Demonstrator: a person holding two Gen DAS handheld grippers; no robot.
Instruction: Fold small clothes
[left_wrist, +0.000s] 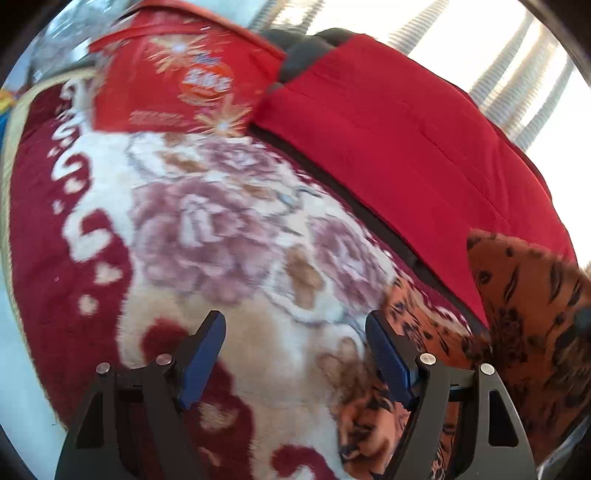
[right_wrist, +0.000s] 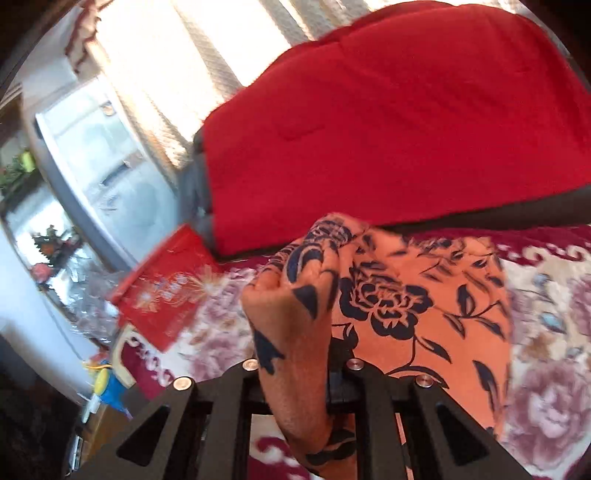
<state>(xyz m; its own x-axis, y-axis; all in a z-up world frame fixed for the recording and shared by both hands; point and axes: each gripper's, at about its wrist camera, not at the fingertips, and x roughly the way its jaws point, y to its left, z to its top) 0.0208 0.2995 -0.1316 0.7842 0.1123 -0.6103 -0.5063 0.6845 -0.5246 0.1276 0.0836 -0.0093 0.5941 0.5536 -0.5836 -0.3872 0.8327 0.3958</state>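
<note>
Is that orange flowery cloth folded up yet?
Not yet: the orange cloth is bunched, one end pinched in the right gripper, the rest loose on the blanket.

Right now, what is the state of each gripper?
Left gripper: open, nothing between its jaws.
Right gripper: closed on the orange cloth.

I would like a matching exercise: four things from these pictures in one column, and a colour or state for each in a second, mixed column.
1. left claw
2. right claw
3. orange garment
4. cushion

a. plain red
b. open, nothing between its fingers
c. dark flower print
d. shut on bunched cloth

Pairs: 1-b, 2-d, 3-c, 4-a
</note>
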